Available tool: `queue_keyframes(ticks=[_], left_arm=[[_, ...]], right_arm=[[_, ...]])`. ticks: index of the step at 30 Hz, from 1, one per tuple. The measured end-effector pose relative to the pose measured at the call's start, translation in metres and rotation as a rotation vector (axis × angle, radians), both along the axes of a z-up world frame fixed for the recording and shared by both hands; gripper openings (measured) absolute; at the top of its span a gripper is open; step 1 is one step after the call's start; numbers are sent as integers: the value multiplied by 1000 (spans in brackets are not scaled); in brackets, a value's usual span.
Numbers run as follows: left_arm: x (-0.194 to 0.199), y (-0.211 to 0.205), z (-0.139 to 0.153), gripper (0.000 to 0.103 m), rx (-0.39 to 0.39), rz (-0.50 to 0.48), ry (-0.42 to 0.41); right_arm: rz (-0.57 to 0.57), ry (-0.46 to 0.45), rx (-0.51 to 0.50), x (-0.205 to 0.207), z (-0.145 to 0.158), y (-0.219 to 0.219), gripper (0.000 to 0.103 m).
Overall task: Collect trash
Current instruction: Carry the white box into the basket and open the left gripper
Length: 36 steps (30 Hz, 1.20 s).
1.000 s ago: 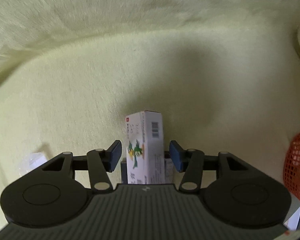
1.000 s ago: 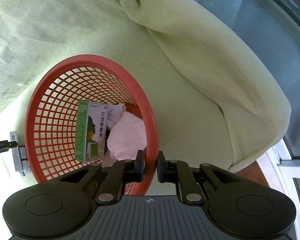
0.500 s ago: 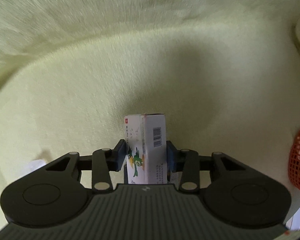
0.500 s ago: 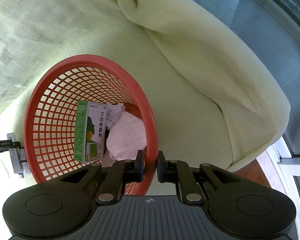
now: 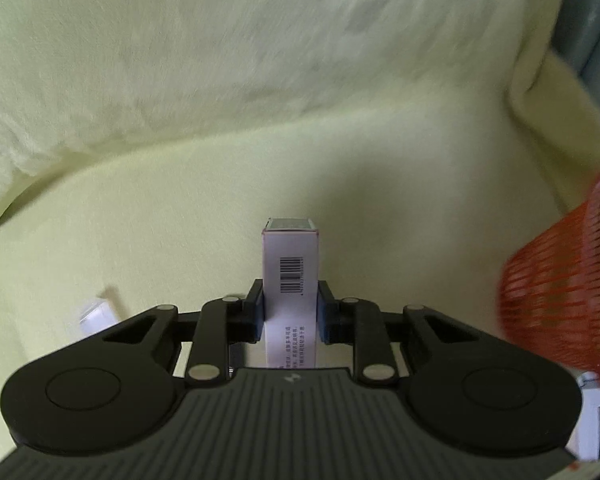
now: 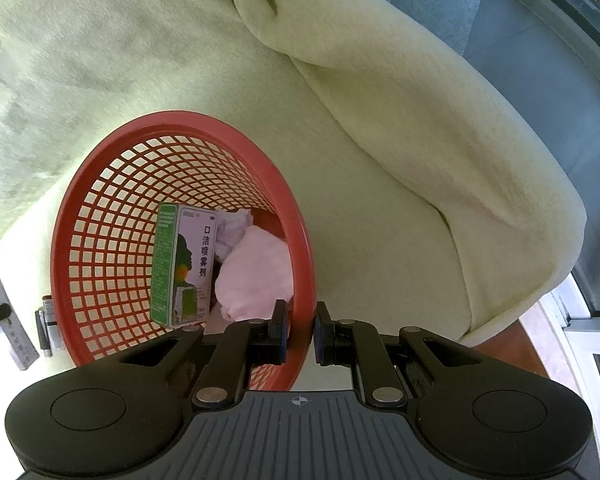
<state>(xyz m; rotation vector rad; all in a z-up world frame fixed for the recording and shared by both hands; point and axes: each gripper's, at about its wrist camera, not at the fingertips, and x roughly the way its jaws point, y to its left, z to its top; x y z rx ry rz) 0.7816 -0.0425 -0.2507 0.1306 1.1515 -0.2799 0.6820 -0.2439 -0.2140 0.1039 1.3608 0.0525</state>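
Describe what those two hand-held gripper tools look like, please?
Both look alike. The left gripper and right gripper have a dark grey ribbed body with a small logo, two round black discs, black linkage arms with silver pivot pins, and fingers tipped with blue pads.

Left gripper (image 5: 290,316): matte black body, ribbed grey top plate with a small white logo, 2 round discs, silver rivets on the linkages, 2 fingers (image 5: 256,312) with blue pads. Right gripper (image 6: 300,330): identical build; plate bore a crosshair mark.

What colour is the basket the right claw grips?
Red-orange open mesh basket, clearest in the right wrist view.
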Motion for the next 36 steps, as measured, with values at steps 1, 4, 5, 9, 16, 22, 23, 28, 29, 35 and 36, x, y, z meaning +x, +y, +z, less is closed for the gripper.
queue_keyframes(ticks=[1, 4, 5, 9, 16, 22, 23, 28, 29, 35, 36], left_arm=[[-5, -4, 12, 21, -20, -1, -12], [-14, -22, 43, 21, -59, -20, -34], [-16, -28, 50, 21, -70, -24, -32], [-24, -60, 78, 21, -106, -64, 5], [-46, -133, 99, 21, -207, -181, 73], [-53, -189, 87, 21, -230, -228, 132], [-53, -196, 85, 21, -230, -235, 134], [-59, -226, 76, 21, -207, -270, 136], [-59, -232, 73, 21, -205, -271, 140], [-60, -246, 62, 29, -198, -288, 158], [-61, -245, 62, 34, -194, -293, 160]], right_arm=[[1, 0, 0, -1, 0, 0, 9], [3, 1, 2, -1, 0, 0, 9], [4, 1, 3, 0, 1, 0, 9], [8, -1, 9, 1, 1, 1, 9], [28, -7, 22, 1, 4, 5, 9], [39, -10, 33, 0, 5, 2, 9], [41, -10, 38, 0, 6, 1, 9], [51, -21, 51, 0, 7, 1, 9], [51, -22, 53, -1, 7, 0, 9], [47, -22, 63, -1, 5, -4, 9], [46, -22, 63, -1, 4, -3, 9]])
